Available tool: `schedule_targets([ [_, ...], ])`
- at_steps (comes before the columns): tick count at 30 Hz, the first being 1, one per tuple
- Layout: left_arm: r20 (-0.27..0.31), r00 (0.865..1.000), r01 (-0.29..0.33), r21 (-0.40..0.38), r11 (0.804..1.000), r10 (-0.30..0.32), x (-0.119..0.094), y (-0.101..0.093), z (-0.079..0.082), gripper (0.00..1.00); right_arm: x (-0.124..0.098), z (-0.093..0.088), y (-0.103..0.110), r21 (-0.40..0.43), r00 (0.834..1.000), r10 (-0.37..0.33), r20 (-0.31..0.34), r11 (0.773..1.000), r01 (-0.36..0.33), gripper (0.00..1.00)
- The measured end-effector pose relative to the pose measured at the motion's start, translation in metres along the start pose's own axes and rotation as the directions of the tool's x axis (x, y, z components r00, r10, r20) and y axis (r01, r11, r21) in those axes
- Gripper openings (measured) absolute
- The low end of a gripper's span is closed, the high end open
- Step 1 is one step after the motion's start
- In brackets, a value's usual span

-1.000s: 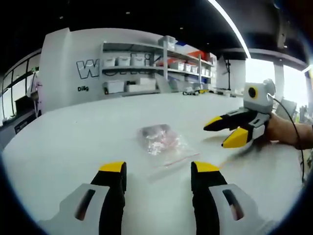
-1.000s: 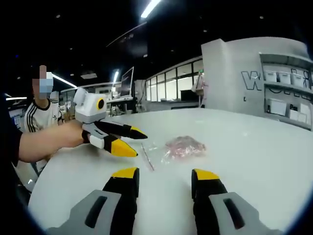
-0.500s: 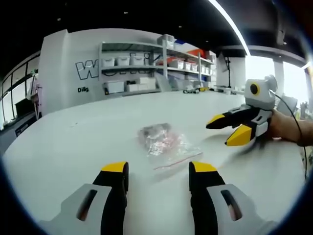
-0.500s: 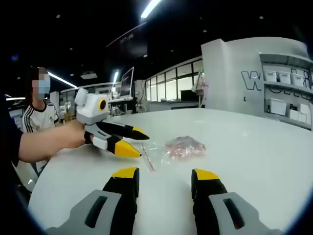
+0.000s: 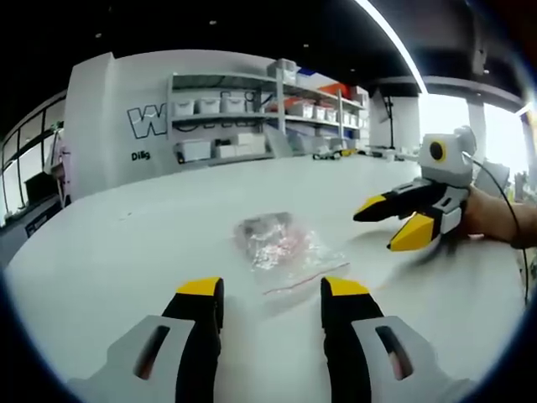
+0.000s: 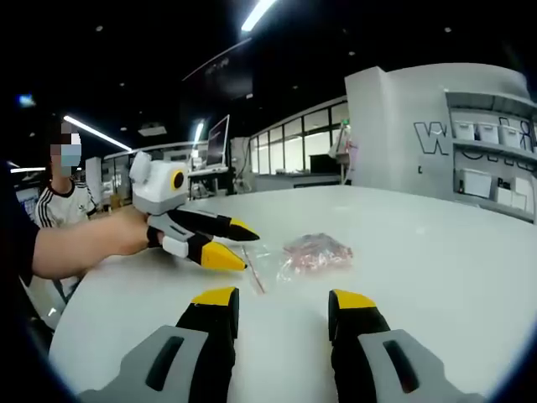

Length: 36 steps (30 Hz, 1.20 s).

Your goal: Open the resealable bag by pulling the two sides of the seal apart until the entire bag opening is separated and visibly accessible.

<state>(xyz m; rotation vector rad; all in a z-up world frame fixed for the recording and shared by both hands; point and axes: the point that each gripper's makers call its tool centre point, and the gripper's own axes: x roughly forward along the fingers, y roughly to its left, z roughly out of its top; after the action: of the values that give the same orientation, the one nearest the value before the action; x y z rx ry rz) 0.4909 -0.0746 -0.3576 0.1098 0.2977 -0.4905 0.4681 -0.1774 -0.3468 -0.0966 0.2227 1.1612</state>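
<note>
Fingers on both grippers are standing apart, gripping nothing. We're holding the left gripper (image 5: 262, 294) low over the desk (image 5: 126, 252), fingers straddling the red seal strip (image 5: 306, 277) of the resealable bag (image 5: 281, 243), probably lining up for one lip. We're hovering the right gripper (image 6: 285, 302) near the bag (image 6: 306, 254), not touching; likely waiting to take the opposite lip. Bag is lying flat mid-desk, seal looking closed, pinkish contents bunched at the far end. Left gripper view is giving us the shelves (image 5: 252, 117) with bins; right gripper view is showing the seal edge-on beside the left gripper (image 6: 231, 243), plus a seated person (image 6: 67, 197).
</note>
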Motion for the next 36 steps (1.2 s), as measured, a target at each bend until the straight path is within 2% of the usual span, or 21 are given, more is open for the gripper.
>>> schedule_targets([
  [13,0.017,1.000,-0.003,-0.004,1.000,0.003,0.0018,0.0008,0.0027,0.43,0.0003,-0.0002,0.0000,0.000,1.000,0.001,-0.002,1.000,-0.001,0.40],
  [36,0.053,0.999,0.010,0.041,0.999,-0.012,0.0040,-0.0030,0.0063,0.30,0.0005,-0.0002,-0.0002,0.000,1.000,0.001,-0.004,1.000,-0.001,0.40],
])
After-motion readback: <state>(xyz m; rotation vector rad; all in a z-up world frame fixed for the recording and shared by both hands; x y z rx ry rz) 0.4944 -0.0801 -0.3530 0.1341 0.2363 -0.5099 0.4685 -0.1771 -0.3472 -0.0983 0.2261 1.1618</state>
